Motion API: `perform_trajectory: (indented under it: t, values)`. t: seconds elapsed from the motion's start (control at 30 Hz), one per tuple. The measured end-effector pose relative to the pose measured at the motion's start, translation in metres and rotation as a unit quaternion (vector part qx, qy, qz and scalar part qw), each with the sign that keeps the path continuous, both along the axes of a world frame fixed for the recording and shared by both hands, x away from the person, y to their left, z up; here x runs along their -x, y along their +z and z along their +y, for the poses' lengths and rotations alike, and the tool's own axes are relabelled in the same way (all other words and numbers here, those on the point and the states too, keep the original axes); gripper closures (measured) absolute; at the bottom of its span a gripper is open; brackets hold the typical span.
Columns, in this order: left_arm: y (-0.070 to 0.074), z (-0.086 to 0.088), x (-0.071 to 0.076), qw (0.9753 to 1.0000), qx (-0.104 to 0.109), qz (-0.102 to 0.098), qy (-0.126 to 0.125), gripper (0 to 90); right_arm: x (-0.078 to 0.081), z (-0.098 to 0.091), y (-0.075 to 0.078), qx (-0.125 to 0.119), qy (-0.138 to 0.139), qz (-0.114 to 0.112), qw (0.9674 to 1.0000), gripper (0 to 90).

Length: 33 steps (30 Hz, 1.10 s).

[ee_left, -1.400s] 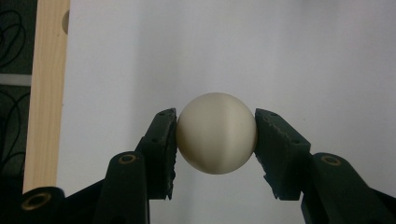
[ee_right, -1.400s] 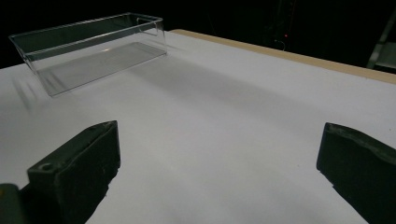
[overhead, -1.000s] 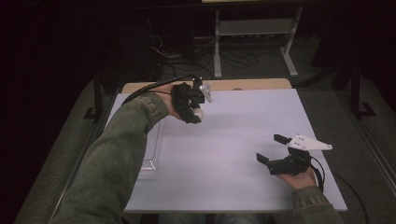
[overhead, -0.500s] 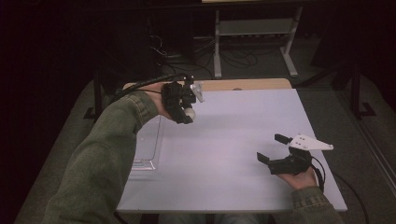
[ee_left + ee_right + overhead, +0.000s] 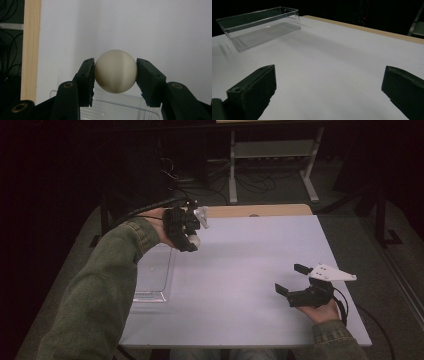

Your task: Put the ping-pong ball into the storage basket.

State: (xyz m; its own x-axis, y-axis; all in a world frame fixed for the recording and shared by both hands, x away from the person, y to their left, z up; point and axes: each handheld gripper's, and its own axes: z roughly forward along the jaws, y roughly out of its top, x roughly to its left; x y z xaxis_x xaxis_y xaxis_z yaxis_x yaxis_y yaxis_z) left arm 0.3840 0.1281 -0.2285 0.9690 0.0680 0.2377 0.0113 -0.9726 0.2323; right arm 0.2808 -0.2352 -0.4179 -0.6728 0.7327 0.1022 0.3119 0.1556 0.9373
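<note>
A cream ball [image 5: 115, 71] sits squeezed between the two black pads of my left gripper [image 5: 115, 75], which is shut on it. In the high view that gripper [image 5: 191, 241] hangs above the table's far left, with the ball [image 5: 193, 240] showing beneath it, just past the far right corner of a clear plastic tray [image 5: 155, 295]. The tray's rim [image 5: 125, 106] lies directly below the ball in the left gripper view. My right gripper [image 5: 290, 279] rests at the near right of the table, jaws wide open with nothing between them [image 5: 329, 87].
A white sheet [image 5: 250, 270] covers the table, with a strip of bare wood [image 5: 260, 210] along the far edge. The tray [image 5: 259, 25] holds nothing visible. Beyond the table are a dark floor, cables and a metal stand [image 5: 272, 155].
My left hand has carried the ball leftward and slightly up, toward the tray's far corner. The right gripper has stayed put.
</note>
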Motion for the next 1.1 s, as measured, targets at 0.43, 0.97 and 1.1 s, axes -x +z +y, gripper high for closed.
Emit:
perform_trajectory:
  t: [0.43,0.97,1.1]
  values:
    - [-0.004,0.018,0.001,0.9998,-0.012,0.015,0.007,50.4,0.000,0.000,0.000,0.002,0.003,0.000,1.0000,0.0]
    - [-0.002,0.037,0.007,0.9996,-0.019,0.020,0.010,50.4,0.001,0.000,0.000,0.001,0.001,-0.001,1.0000,0.0]
    - [-0.002,0.043,0.009,0.9992,-0.030,0.024,0.014,50.4,0.001,-0.001,0.000,-0.001,0.000,-0.001,1.0000,0.0]
